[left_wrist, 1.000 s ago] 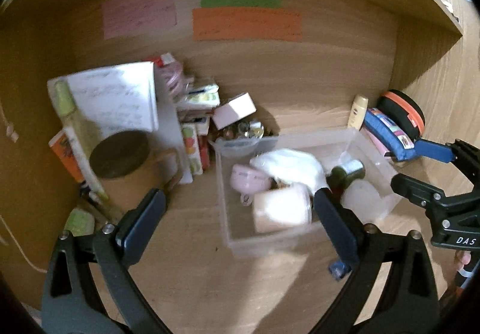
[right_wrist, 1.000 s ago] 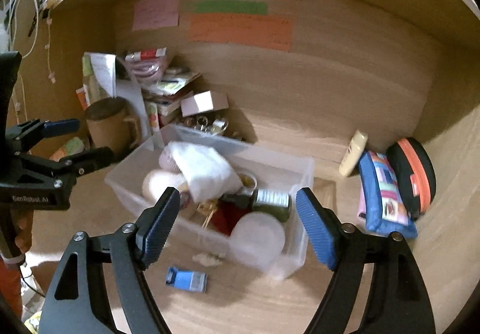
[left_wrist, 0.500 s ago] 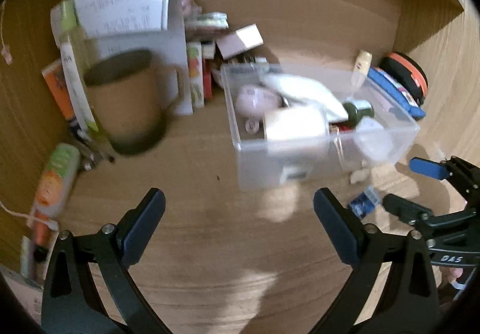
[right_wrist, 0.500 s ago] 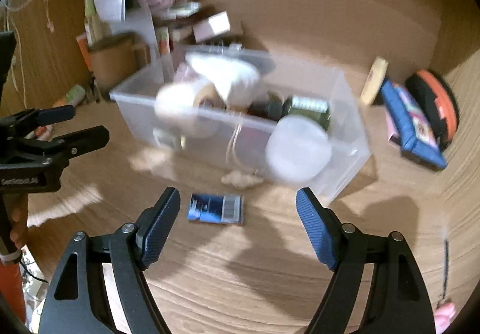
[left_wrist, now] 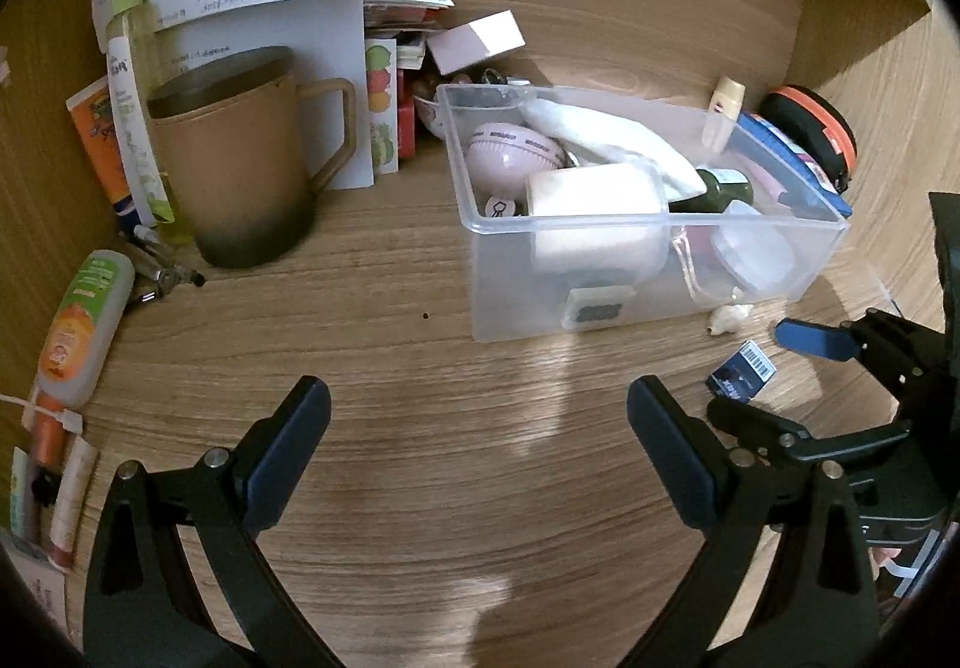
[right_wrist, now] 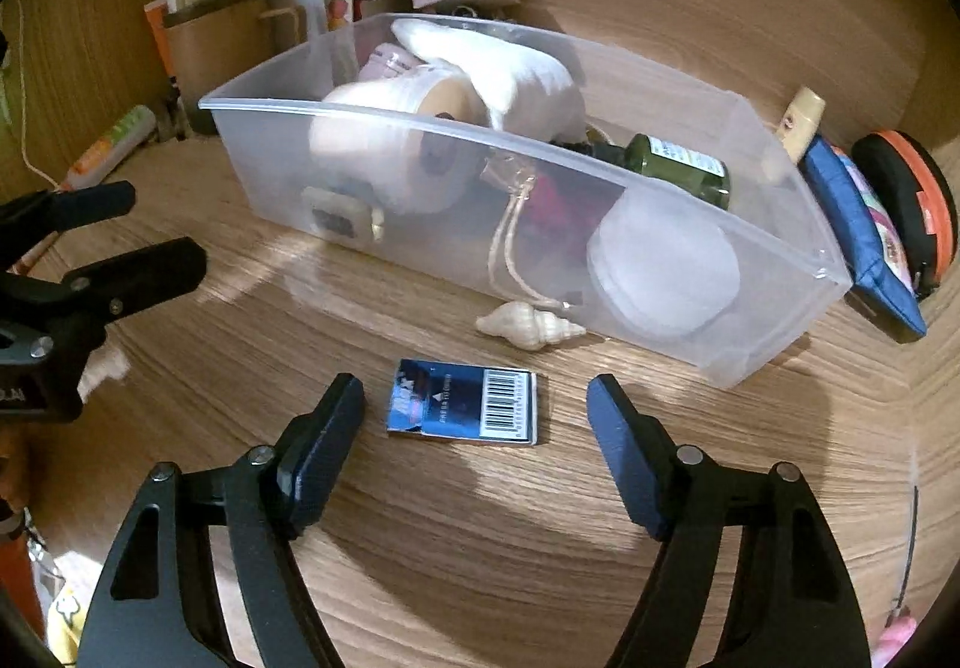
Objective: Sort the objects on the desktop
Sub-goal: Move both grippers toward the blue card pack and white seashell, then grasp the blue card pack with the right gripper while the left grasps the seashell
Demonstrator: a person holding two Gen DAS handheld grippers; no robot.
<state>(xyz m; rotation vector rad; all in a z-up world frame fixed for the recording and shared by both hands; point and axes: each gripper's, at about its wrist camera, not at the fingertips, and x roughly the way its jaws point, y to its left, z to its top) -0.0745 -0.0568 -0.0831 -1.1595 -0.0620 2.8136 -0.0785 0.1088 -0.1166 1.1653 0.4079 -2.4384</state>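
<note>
A clear plastic bin (right_wrist: 774, 242) holds a paper roll (right_wrist: 390, 128), a white cloth (right_wrist: 510, 68), a green bottle (right_wrist: 678, 167) and a round white lid (right_wrist: 663, 278); the bin also shows in the left wrist view (left_wrist: 798, 224). A small blue box with a barcode (right_wrist: 465, 402) lies flat on the desk in front of the bin, beside a seashell (right_wrist: 528, 324). My right gripper (right_wrist: 474, 416) is open, low over the desk, with the blue box between its fingers. My left gripper (left_wrist: 480, 416) is open and empty above bare desk.
A brown mug (left_wrist: 240, 158) stands left of the bin, with papers, tubes and small boxes behind and beside it. A blue pouch (right_wrist: 864, 230) and a black-and-orange case (right_wrist: 912, 200) lie right of the bin. The wooden back wall is close.
Both grippers have pulled back and tilted down towards the desk. The right gripper has closed in on the blue box, which now sits between its open fingers.
</note>
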